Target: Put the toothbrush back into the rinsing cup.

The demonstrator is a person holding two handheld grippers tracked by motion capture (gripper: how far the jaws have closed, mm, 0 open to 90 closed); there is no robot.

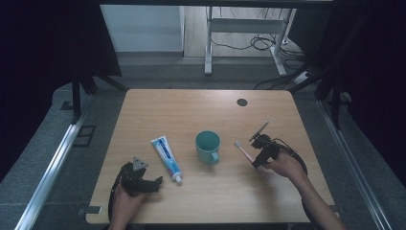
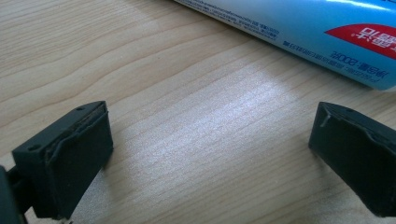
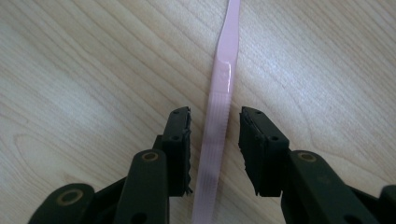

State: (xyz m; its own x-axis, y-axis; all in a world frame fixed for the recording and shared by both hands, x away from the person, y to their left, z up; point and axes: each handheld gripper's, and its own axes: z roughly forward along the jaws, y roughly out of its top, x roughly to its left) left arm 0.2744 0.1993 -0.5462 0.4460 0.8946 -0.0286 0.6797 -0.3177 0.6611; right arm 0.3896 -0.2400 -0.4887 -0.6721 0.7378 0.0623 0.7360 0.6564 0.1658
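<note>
The right gripper [image 3: 215, 140] straddles the handle of a pink toothbrush [image 3: 219, 112] lying flat on the wooden surface [image 3: 84, 70]; its jaws stand at a narrow gap on either side of the handle, and whether the pads touch it cannot be told. In the right gripper view the toothbrush is cut off at 12 o'clock, so the bristle head is out of frame, and its lower end passes under the gripper body. The high view supplies the missing part: the white head points toward 10 o'clock, just beside a teal mug [image 1: 208, 146], with the right gripper [image 1: 258, 155] over the handle. The left gripper [image 2: 210, 154] rests low over the surface with jaws spread wide and nothing between them. In the left gripper view a blue toothpaste tube [image 2: 317, 37] is cropped at 1 o'clock, with small print too fine to read. The high view shows the whole tube, cap toward 5 o'clock, with the left gripper [image 1: 155, 182] near the cap.
</note>
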